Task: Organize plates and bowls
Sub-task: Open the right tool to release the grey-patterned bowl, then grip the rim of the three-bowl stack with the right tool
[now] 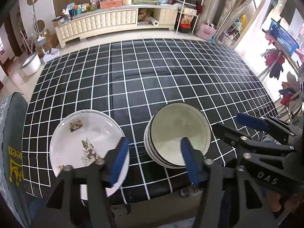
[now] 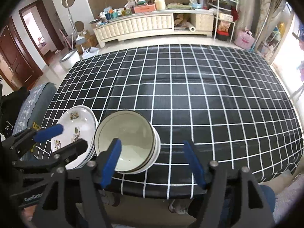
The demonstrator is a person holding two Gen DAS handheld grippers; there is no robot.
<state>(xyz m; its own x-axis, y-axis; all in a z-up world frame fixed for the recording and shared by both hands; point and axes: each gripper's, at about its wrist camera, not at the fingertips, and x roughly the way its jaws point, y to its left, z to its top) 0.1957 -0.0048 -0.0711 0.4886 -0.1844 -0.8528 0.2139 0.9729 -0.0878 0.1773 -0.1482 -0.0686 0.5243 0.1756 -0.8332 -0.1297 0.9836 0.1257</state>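
Both grippers hang above the near edge of the table, tilted steeply downward, side by side. The left gripper has its blue-padded jaws standing wide apart with nothing between them; one pad sits in front of the plates, the other in front of the bowls, touching neither. The right gripper is likewise spread wide and empty, its left pad over the bowls' rim, its right pad over bare checked cloth.

Two piles stand near the front edge, just beside each other: a stack of white plates with cartoon prints on the top one, and to its right a stack of pale bowls with dark rim lines. I can't count the pieces for certain; several rims show in each pile.

The left wrist view shows a blue basket at the far right. The right wrist view alone shows brown doors on the left.
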